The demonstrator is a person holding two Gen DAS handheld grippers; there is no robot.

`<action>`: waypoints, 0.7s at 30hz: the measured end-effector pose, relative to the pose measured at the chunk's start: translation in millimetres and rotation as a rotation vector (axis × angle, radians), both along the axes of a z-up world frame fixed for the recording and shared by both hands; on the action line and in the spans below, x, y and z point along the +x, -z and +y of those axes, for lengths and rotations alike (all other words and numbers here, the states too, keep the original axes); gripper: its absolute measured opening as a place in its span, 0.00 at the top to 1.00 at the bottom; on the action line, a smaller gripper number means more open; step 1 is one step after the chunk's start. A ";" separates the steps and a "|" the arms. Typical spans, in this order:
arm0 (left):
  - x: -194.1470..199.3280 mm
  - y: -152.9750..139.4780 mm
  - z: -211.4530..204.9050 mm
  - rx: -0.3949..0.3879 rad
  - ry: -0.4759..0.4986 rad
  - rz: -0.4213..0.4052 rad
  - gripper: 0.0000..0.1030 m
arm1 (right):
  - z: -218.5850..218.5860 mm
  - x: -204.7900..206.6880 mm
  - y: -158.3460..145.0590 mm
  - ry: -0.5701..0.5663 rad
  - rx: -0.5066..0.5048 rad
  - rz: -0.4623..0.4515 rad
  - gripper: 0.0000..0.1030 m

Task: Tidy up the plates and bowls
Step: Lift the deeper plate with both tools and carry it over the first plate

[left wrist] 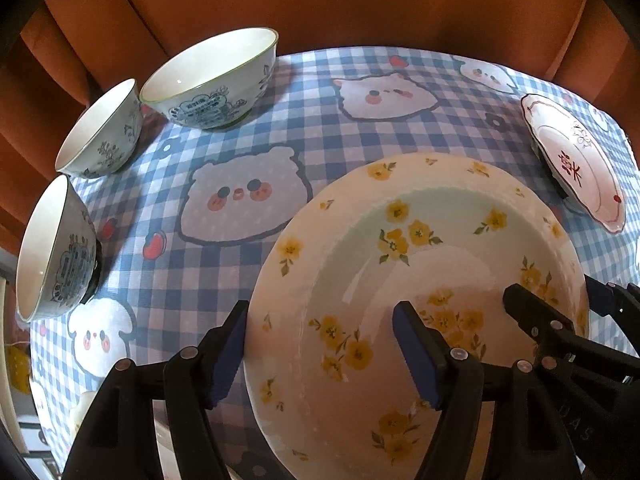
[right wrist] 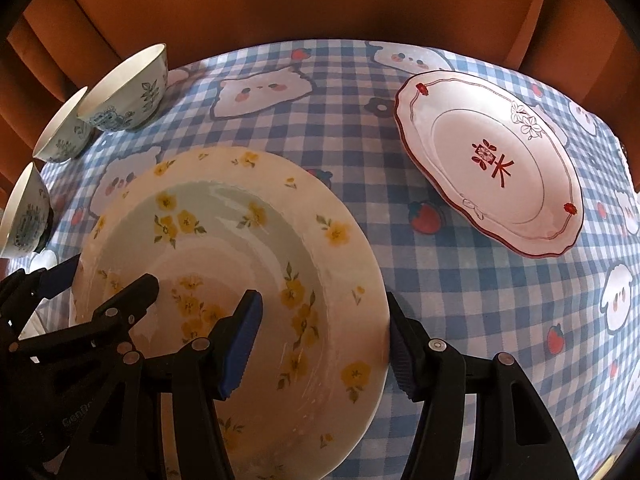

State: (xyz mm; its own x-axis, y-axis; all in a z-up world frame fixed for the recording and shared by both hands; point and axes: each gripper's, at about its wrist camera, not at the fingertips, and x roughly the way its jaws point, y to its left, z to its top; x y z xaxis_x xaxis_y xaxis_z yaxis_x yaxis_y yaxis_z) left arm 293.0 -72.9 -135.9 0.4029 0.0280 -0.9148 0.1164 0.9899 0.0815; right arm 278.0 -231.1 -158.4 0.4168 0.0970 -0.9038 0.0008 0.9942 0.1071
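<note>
**Both grippers astride the yellow-flowered plate**

Low in both frames, over a blue checked tablecloth (left wrist: 320, 128) with cartoon animal faces: a large yellow-flowered plate (left wrist: 420, 248), filling the lower right of the left wrist view and the lower left of the right wrist view (right wrist: 224, 240).

Left gripper (left wrist: 320, 354): jaws roughly half open, one blue pad outside the plate's left rim, the other over the plate's inside. Pads pressing on the rim or not: cannot tell.

Right gripper (right wrist: 324, 350): likewise about half open, one finger inside the plate, the other just outside its right rim. Firm grip or mere straddle: cannot tell.

Along the left edge of the left wrist view, three blue-patterned bowls: large bowl (left wrist: 212, 80) uppermost, small bowl (left wrist: 100, 132) just beside it, third bowl (left wrist: 56, 248) lower down and apart.

Upper right of the right wrist view: a red-rimmed plate (right wrist: 492, 160) with a red character at its centre, well apart from the flowered plate. Beyond the table, orange-brown curtain (right wrist: 320, 0).
</note>
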 end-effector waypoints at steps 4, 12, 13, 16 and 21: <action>-1.1 -0.7 0.8 -0.012 -0.009 0.026 0.31 | -1.7 1.9 -1.0 0.012 -0.002 0.012 0.40; -12.5 -10.4 2.0 -0.042 0.029 0.022 0.31 | 0.0 -7.9 -12.6 0.033 -0.029 0.010 0.40; -14.2 -13.0 2.3 -0.049 0.038 0.019 0.31 | 0.8 -9.4 -15.6 0.040 -0.035 0.007 0.40; -19.9 -22.9 6.5 -0.075 0.061 0.011 0.31 | 3.3 -16.5 -27.5 0.070 -0.053 -0.005 0.40; -30.4 -40.6 16.0 -0.104 0.094 -0.015 0.31 | 10.6 -31.9 -47.9 0.106 -0.084 -0.032 0.40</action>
